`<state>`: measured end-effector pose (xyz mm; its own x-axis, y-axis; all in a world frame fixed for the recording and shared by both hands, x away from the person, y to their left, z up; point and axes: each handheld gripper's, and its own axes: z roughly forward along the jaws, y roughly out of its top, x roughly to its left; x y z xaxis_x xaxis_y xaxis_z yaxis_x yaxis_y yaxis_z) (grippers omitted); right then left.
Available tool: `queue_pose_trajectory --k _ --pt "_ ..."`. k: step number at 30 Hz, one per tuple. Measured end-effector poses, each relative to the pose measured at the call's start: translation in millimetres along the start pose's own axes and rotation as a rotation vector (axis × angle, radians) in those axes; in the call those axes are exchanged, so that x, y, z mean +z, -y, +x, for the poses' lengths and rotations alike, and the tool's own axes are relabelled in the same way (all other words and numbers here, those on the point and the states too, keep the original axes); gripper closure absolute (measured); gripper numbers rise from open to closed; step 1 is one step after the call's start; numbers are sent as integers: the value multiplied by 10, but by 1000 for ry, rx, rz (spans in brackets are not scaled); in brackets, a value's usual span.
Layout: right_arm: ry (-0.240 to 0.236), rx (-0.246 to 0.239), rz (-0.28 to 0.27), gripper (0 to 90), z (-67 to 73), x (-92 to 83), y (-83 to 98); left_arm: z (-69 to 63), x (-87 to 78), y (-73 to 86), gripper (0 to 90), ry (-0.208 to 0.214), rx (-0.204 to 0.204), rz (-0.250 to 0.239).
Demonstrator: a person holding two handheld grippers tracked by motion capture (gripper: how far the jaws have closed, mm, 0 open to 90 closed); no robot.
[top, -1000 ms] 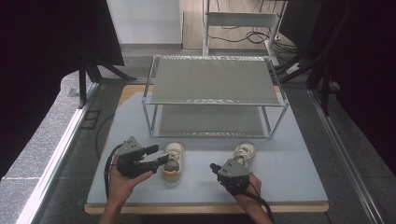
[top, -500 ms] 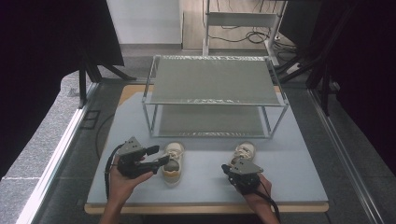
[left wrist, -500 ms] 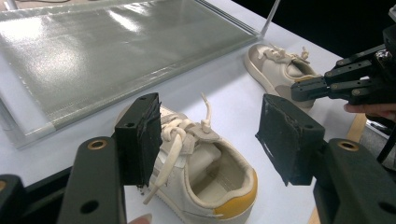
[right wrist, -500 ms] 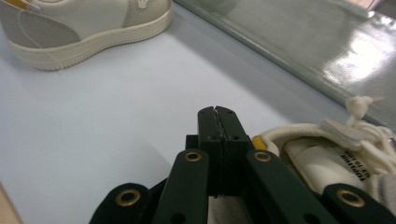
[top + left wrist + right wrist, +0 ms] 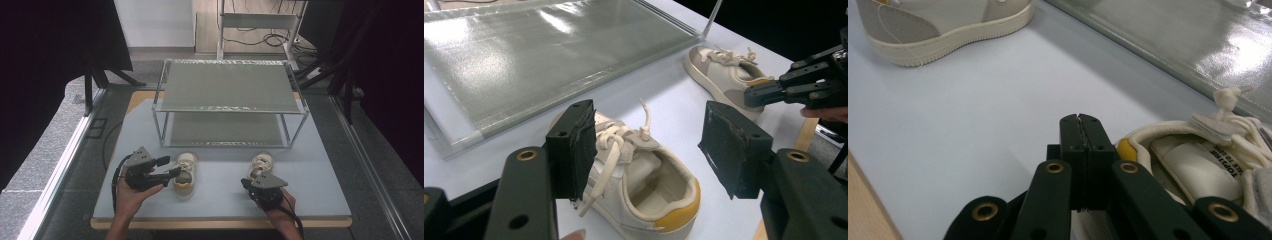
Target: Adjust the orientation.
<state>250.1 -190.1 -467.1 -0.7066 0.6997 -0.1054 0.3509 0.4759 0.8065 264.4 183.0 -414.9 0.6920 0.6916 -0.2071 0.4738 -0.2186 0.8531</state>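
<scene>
Two cream low-top sneakers with yellow heel tabs: left sneaker (image 5: 184, 172) and right sneaker (image 5: 261, 165) are sitting upright, well apart, on the tabletop (image 5: 320, 170), toes pointing toward the wire shelf (image 5: 230, 95).

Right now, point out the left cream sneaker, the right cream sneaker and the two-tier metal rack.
left cream sneaker (image 5: 651, 187) left gripper view, insole
right cream sneaker (image 5: 261, 163) high view, laces
two-tier metal rack (image 5: 227, 87) high view, top shelf

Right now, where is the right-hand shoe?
In the high view, the right-hand shoe lies right of centre, before the shelf rack, just ahead of the right gripper.
</scene>
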Motion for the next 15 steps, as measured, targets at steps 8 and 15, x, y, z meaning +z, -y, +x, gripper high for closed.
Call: queue_pose_trajectory --k 8,15 --pt "-12 12 -2 898 -67 -114 75 3 -19 -1 388 0 0 -3" --pt "-16 39 -5 895 -164 -234 155 10 -3 4 389 -7 -7 7"
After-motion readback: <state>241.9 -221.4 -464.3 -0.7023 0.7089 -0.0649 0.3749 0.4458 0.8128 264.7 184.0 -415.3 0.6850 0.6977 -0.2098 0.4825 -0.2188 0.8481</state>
